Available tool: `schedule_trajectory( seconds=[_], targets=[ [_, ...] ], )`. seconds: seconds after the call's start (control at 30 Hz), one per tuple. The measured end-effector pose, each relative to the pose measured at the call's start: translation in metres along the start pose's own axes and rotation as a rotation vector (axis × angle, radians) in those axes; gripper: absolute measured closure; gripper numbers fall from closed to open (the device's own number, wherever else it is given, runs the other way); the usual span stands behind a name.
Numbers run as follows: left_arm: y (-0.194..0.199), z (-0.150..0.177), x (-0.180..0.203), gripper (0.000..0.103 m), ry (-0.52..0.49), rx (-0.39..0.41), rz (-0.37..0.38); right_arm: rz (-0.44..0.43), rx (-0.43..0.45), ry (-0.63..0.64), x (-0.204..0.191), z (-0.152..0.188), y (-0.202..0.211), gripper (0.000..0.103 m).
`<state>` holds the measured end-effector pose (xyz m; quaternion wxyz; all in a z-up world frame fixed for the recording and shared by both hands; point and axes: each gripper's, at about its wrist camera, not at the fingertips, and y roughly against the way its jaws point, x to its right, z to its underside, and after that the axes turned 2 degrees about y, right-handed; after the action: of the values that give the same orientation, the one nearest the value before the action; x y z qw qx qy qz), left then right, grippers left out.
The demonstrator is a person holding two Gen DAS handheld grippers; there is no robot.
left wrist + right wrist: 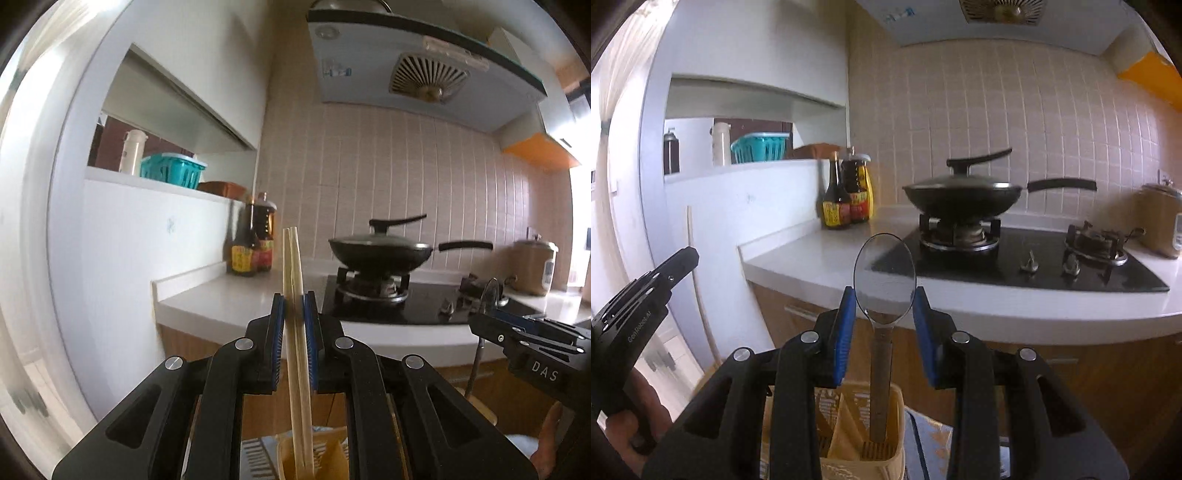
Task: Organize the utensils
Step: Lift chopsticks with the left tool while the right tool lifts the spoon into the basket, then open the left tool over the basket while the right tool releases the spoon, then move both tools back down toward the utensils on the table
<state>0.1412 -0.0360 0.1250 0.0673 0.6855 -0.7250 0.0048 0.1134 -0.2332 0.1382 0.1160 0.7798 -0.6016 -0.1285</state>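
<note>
In the left wrist view my left gripper [294, 301] is shut on a pair of pale wooden chopsticks [295, 332]. They stand upright with their lower ends inside a yellow slotted utensil holder [328, 452]. In the right wrist view my right gripper [884, 295] is open around a metal spoon [884, 275]. The spoon stands bowl-up in the same yellow holder [886, 443], and the blue pads [846, 332] stand clear of it on both sides. The right gripper also shows in the left wrist view [524, 328], and the left gripper in the right wrist view [676, 262].
A white counter [812, 254] carries two dark sauce bottles [846, 195]. A black lidded wok [964, 194] sits on a black gas hob [1015, 266]. A rice cooker [1161, 221] stands at the far right. A teal basket [759, 147] sits on a ledge.
</note>
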Motion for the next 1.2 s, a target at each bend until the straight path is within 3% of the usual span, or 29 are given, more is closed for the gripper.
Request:
schedule_trajectory(
  seconds=[0.27, 0.37, 0.47, 0.53, 0.67, 0.73, 1.0, 1.1, 1.2],
  targets=[
    [0.005, 0.017, -0.006, 0.09, 0.005, -0.038, 0.026, -0.026, -0.018, -0.01, -0.002, 0.014, 0.008, 0.073],
    [0.015, 0.017, -0.009, 0.072, 0.011, -0.058, 0.043, -0.043, -0.052, -0.036, 0.002, 0.019, 0.015, 0.071],
    [0.029, 0.016, -0.013, 0.062, 0.03, -0.094, 0.081, -0.045, -0.066, -0.05, 0.007, 0.021, 0.027, 0.048],
    [0.042, 0.015, -0.016, 0.054, 0.038, -0.116, 0.096, -0.051, -0.084, -0.053, 0.01, 0.023, 0.039, 0.048],
    [0.062, 0.014, -0.02, 0.053, 0.055, -0.211, 0.138, -0.054, -0.149, -0.056, 0.017, 0.024, 0.06, 0.048],
    [0.068, 0.017, -0.022, 0.053, 0.072, -0.296, 0.172, -0.058, -0.18, -0.048, 0.018, 0.025, 0.068, 0.048],
    [0.058, 0.06, -0.029, 0.055, 0.128, -0.696, 0.293, -0.087, -0.449, -0.039, 0.022, 0.041, 0.076, 0.048],
    [0.046, 0.089, -0.024, 0.055, 0.119, -0.868, 0.31, -0.13, -0.558, -0.07, 0.025, 0.052, 0.065, 0.048],
    [0.034, 0.114, -0.019, 0.055, 0.11, -0.979, 0.303, -0.153, -0.681, -0.098, 0.029, 0.068, 0.049, 0.048]
  ],
)
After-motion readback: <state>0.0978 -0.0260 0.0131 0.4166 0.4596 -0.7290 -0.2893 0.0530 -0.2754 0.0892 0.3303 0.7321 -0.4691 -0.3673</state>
